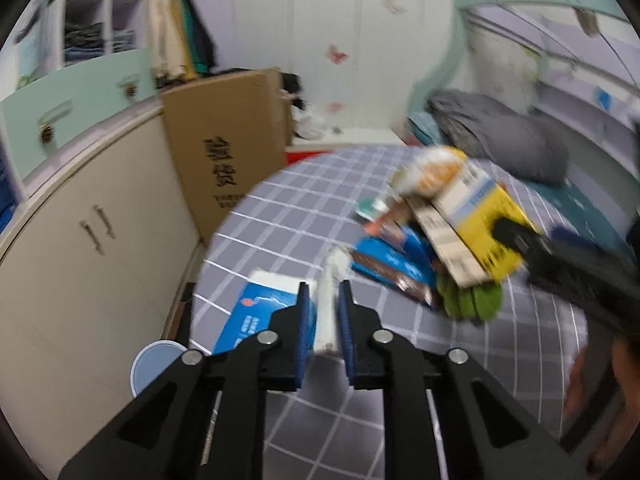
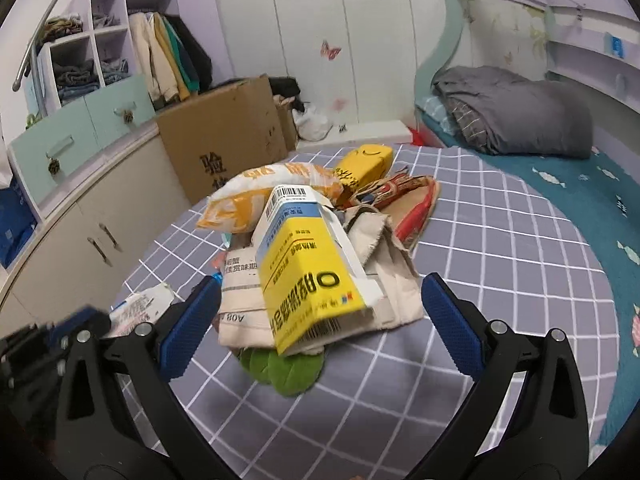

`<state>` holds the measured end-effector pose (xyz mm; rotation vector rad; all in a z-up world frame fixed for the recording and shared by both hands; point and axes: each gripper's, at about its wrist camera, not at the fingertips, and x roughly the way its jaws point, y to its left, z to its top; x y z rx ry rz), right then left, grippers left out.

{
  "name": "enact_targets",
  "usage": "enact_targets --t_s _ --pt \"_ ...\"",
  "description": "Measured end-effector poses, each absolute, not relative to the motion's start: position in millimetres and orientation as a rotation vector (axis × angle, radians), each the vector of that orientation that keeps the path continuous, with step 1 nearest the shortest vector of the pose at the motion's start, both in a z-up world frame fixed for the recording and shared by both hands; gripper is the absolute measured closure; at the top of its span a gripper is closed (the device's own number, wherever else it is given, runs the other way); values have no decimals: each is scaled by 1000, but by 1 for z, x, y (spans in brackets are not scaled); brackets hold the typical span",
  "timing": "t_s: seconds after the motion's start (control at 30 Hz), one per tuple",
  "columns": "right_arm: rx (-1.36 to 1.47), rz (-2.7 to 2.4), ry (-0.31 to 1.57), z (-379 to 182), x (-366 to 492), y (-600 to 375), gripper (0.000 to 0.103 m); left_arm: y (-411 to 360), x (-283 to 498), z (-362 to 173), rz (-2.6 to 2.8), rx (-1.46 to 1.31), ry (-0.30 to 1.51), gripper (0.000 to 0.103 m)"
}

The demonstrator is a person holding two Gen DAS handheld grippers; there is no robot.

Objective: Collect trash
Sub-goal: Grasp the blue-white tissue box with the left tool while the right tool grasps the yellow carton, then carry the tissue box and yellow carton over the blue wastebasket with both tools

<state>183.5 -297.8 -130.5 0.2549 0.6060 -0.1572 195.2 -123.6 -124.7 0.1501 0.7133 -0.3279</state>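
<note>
Trash: a pile of trash [image 2: 316, 256] lay on the grey checked bed cover [image 2: 500, 248], near the middle of the bed.
Yellow box: a yellow and white box [image 2: 308, 276] sat tilted on top of the pile, with a barcode at its far end.
Under the box: crumpled tan paper [image 2: 384, 264] lay below it, and something green [image 2: 284, 372] poked out at the near edge of the pile.
Farther back: an orange and white bag [image 2: 260, 196], a small yellow pack [image 2: 364, 168] and a red and brown wrapper [image 2: 412, 200] were at the far side of the pile.
Left gripper: the left gripper [image 1: 324, 296] had its blue pads pulled in close and pinched a white crumpled piece of paper [image 1: 328, 304] between them.
Blue box: a flat blue and white box [image 1: 256, 312] lay on the cover just beside the left gripper.
Right gripper: the right gripper [image 2: 320, 304] had its jaws spread wide, one on each side of the near end of the pile. Nothing was pinched in it.
Beside the bed: a big brown cardboard box [image 2: 224, 132] stood on the floor next to the cream cupboard [image 2: 88, 220].
Far end of bed: a grey folded blanket [image 2: 508, 108] lay there.
</note>
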Motion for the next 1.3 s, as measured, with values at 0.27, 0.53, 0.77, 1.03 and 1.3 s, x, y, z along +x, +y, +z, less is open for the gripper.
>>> enact_targets --t_s 0.27,0.53,0.77,1.03,1.3 --pt "262 -124 644 -143 195 -298 47 -126 210 -154 -303 178 797 78" --pt "231 -133 573 -131 171 -291 56 -118 189 -135 -308 114 720 47" --pt "252 -162 531 -127 127 -290 57 -156 189 -156 -336 250 768 54" --pt "275 -144 537 -132 104 -281 57 -146 189 -153 -304 194 750 82" --pt "269 -94 537 -131 90 -260 57 -132 170 -123 -280 141 662 83"
